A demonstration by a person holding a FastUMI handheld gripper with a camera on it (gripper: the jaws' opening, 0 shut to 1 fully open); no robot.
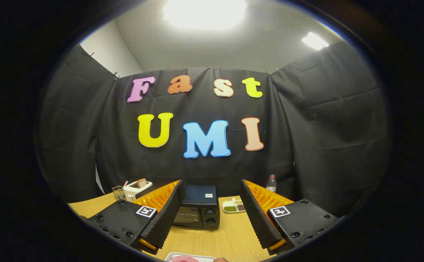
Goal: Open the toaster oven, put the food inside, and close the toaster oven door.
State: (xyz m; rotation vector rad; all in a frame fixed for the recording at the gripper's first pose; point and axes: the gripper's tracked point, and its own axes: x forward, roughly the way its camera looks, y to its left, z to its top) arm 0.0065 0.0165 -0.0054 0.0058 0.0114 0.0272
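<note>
A black toaster oven [199, 211] stands on the wooden table [233, 236] beyond my fingers, its glass door shut and two knobs on its right side. My gripper [210, 211] is open, held above the table with nothing between its fingers; the oven shows through the gap. Just below the fingers, at the table's near edge, lies a white tray [190, 257] with a pink piece of food [182, 259] on it, mostly cut off.
A white toaster with a slice of bread [138, 187] and a small wire holder [118, 192] stand at the back left. A small white dish with green and brown fillings [233, 206] lies right of the oven. A plastic bottle [271, 183] stands behind the right finger.
</note>
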